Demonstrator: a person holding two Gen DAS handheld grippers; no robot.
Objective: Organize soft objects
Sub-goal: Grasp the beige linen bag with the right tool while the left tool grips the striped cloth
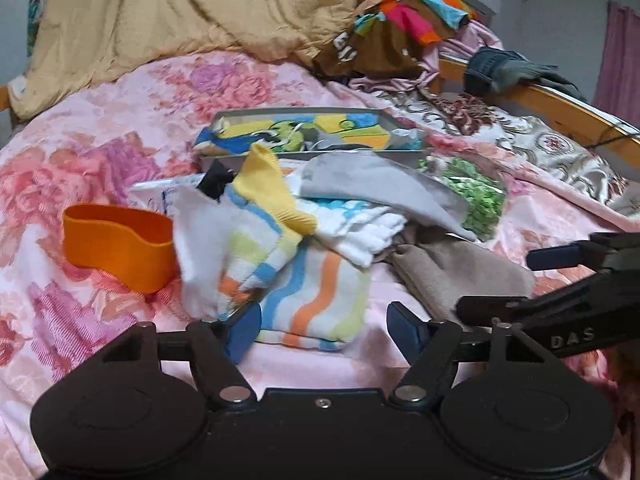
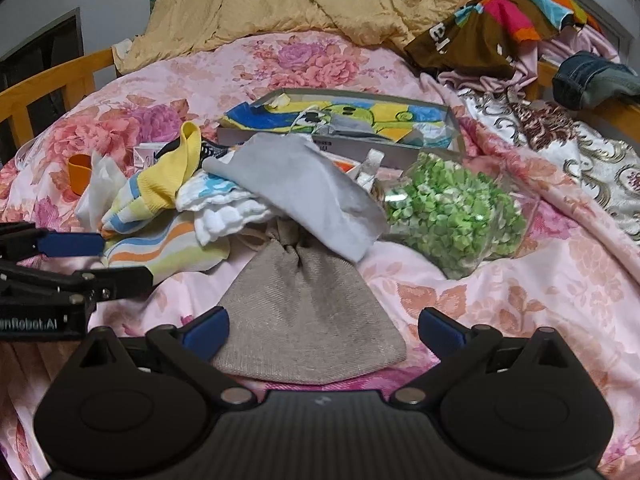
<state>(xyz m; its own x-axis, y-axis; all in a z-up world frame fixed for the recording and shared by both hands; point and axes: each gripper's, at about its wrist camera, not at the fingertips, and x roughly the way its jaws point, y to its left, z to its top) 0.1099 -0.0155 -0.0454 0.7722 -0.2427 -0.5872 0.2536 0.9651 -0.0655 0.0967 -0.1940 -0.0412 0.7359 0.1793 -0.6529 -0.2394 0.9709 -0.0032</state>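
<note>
Pink floral bedding [image 2: 500,300] fills both views. Lowest in the frame, the left tool [image 1: 322,326] has its jaws apart around the near end of a striped towel [image 1: 316,300], the pads not visibly pressing. The right tool [image 2: 324,330] likewise stands apart astride a beige pouch [image 2: 308,320]. Mid-frame, socks, a grey cloth [image 2: 296,184] and a bag of green bits [image 2: 452,208] lie heaped beside an orange cup [image 1: 116,242]; behind them sits a box [image 2: 404,98]. Sorting looks barely begun: nearly everything remains loose. Readable lettering: "DAS" and "nRobot.AI" on the tools.
</note>
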